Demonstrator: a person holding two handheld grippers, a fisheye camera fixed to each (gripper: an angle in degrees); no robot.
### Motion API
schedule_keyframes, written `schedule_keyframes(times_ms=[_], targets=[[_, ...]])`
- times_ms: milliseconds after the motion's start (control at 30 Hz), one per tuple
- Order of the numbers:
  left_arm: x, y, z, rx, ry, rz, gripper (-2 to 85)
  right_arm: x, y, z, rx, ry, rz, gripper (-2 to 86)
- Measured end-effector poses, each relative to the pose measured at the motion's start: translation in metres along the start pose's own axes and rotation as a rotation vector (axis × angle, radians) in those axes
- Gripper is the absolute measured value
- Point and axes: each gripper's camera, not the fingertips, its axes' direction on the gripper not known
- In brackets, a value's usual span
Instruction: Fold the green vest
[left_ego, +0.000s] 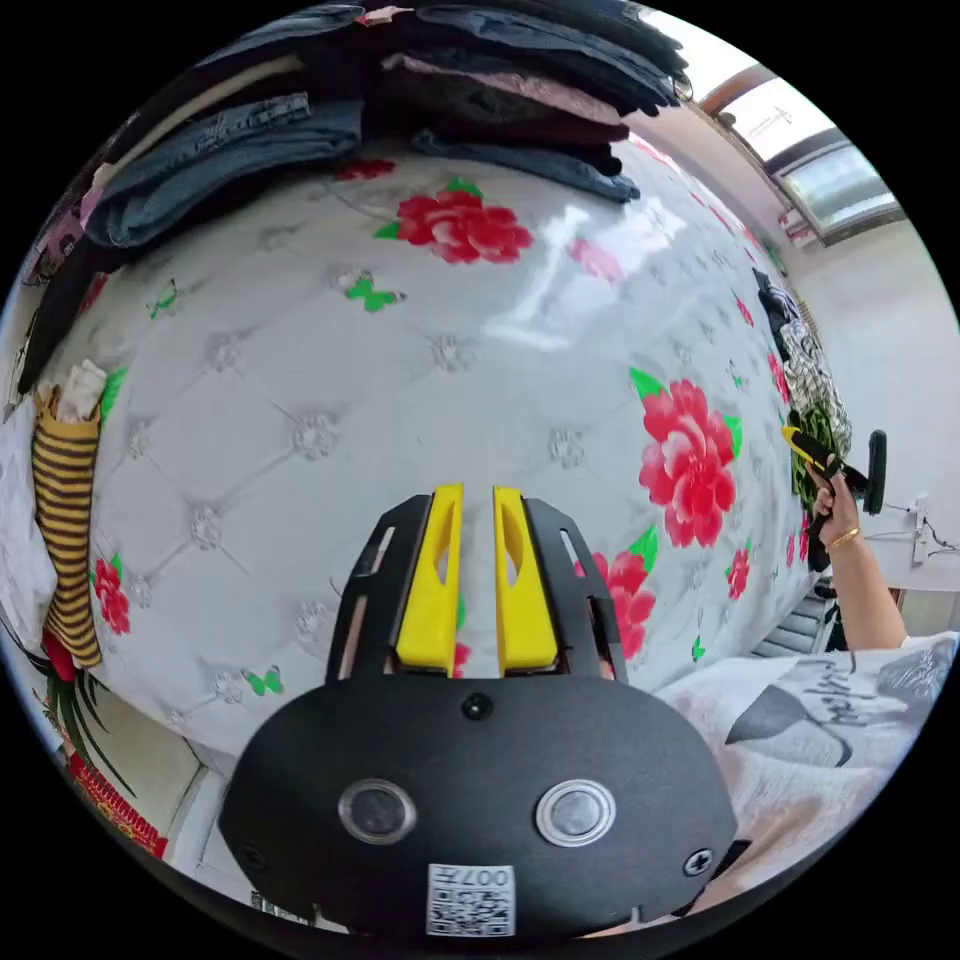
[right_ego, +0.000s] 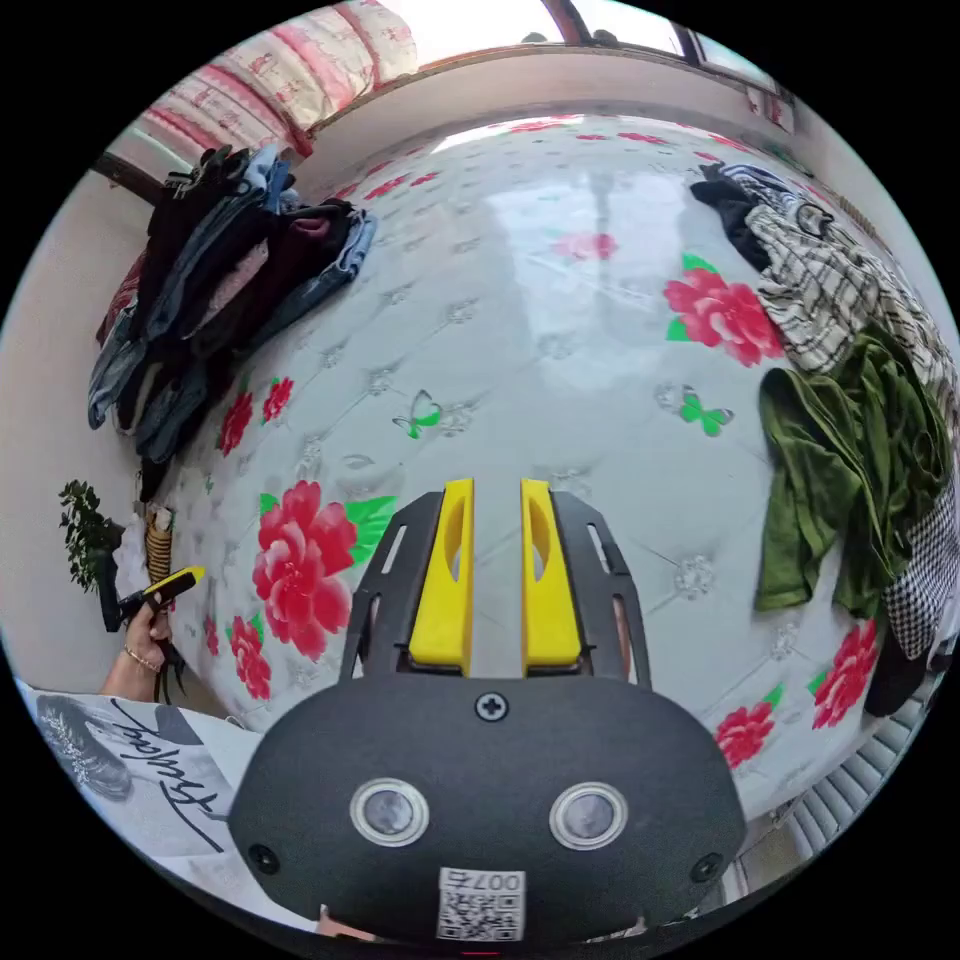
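Right gripper view: my right gripper (right_ego: 496, 575), 2 yellow jaws on a black frame, hangs released with a narrow gap between the jaws and nothing held, above the white quilted bed cover printed with red flowers and green butterflies (right_ego: 560, 330). The task's thing, the crumpled dark green velvet vest (right_ego: 850, 480), lies near the far side edge of the bed, touching a black-and-white plaid garment (right_ego: 830, 285) behind it and a small-check black-and-white cloth (right_ego: 925, 570) that overlaps its lower part. A stack of folded dark jeans and tops (right_ego: 215, 300) sits well apart at the opposite corner. My left gripper (right_ego: 165, 590) appears at the picture's edge in my hand. Left gripper view: my left gripper (left_ego: 478, 580) likewise stands released and empty over bare cover, and a yellow-and-brown striped cloth (left_ego: 65, 520) hangs at the bed's edge. Folding has not begun, in my judgement. Risks: since the vest is tangled with 2 neighbours, a careless pinch could catch the checked cloth along with it and drag the pile; a grasp on a loose fold instead of a shoulder could leave the velvet bunched when I spread it.
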Motion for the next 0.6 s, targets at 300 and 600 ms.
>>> schedule_keyframes(times_ms=[300, 600], targets=[[0.113, 0.014, 0.032, -0.119, 0.045, 0.232, 2.3, 0.144, 0.002, -0.025, 0.066, 0.136, 0.391, 3.4], [0.146, 0.015, 0.014, -0.063, 0.079, 0.326, 1.8, -0.077, 0.083, 0.032, -0.148, -0.409, -0.255, 0.1]])
